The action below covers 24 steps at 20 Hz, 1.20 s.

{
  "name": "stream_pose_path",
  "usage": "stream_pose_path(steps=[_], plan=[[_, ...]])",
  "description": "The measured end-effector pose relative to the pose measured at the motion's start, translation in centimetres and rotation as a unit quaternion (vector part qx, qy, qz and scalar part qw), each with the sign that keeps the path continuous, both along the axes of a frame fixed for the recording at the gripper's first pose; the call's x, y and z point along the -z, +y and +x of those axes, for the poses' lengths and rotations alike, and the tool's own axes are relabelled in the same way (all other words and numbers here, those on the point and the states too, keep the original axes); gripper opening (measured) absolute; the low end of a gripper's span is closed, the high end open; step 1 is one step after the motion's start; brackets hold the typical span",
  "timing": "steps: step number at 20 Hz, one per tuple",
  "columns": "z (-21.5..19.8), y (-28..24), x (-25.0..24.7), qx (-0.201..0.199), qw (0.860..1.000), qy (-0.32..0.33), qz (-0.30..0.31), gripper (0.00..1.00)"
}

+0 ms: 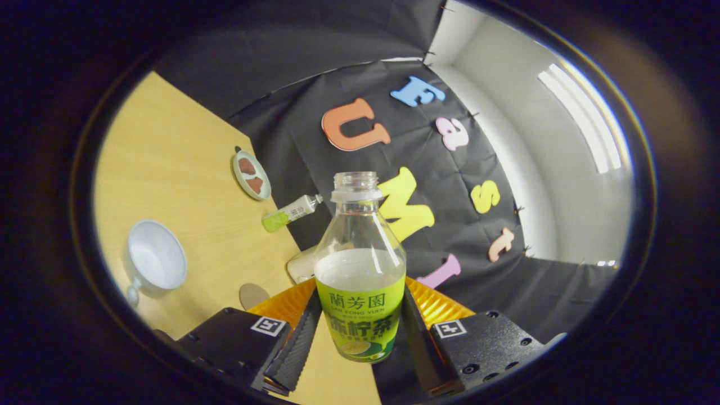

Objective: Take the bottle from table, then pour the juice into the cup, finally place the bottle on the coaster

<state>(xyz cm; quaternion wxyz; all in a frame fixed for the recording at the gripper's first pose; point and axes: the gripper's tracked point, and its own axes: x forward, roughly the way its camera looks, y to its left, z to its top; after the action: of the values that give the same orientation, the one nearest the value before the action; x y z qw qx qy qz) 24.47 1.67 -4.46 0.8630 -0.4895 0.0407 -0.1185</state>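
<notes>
The claw (360, 332) holds a clear plastic bottle (360, 270) between its two fingers (295, 346), one pressing on each side of the bottle's lower body where a green label wraps around it. The claw is closed to the bottle's width and grips it firmly. The bottle has no cap on its neck, and a pale, cloudy juice fills roughly its lower half, the liquid line sitting just above the label. The whole view is rolled sideways, so the light wooden worktop (169, 157) slants away to one side of the bottle while the black cloth wall rises behind it.

On the worktop, well apart from the bottle, stands a white stemmed cup (154, 261) with a wide bowl; its open mouth faces the camera, and it looks empty. Between the cup and the claw lies a small round tan coaster (253, 293), flat on the wood, close to one finger. Further off sits a small dish (251, 174) holding brownish pieces, and near it a small bottle (289, 214) with a green base leans at the worktop's far edge against the cloth. A pale rounded object (301, 264) is partly hidden behind the held bottle; what it is cannot be told.
</notes>
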Motion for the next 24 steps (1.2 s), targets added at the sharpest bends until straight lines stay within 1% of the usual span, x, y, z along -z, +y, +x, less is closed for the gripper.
stream_pose_path(steps=[3,5,7,9,11,12,14,18,20,22,24], plan=[[1.3,-0.2,0.1,-0.005,0.994,0.007,0.105,0.81],[2.5,-0.5,0.6,-0.008,0.983,0.015,0.180,0.81],[3.7,-0.5,1.5,-0.018,0.966,0.028,0.256,0.81],[4.7,-0.6,2.5,-0.023,0.947,0.044,0.317,0.81],[5.8,-0.5,3.4,-0.034,0.925,0.058,0.373,0.81],[6.4,-0.7,3.5,-0.035,0.918,0.054,0.391,0.81],[7.8,-1.1,3.9,-0.044,0.910,0.049,0.409,0.81],[10.8,-1.9,7.2,-0.045,0.894,0.063,0.441,0.81],[12.0,-1.9,8.1,-0.047,0.892,0.063,0.446,0.81],[13.0,-2.4,9.3,-0.039,0.890,0.064,0.450,0.81],[14.0,-2.5,10.2,-0.039,0.884,0.069,0.460,0.81]])
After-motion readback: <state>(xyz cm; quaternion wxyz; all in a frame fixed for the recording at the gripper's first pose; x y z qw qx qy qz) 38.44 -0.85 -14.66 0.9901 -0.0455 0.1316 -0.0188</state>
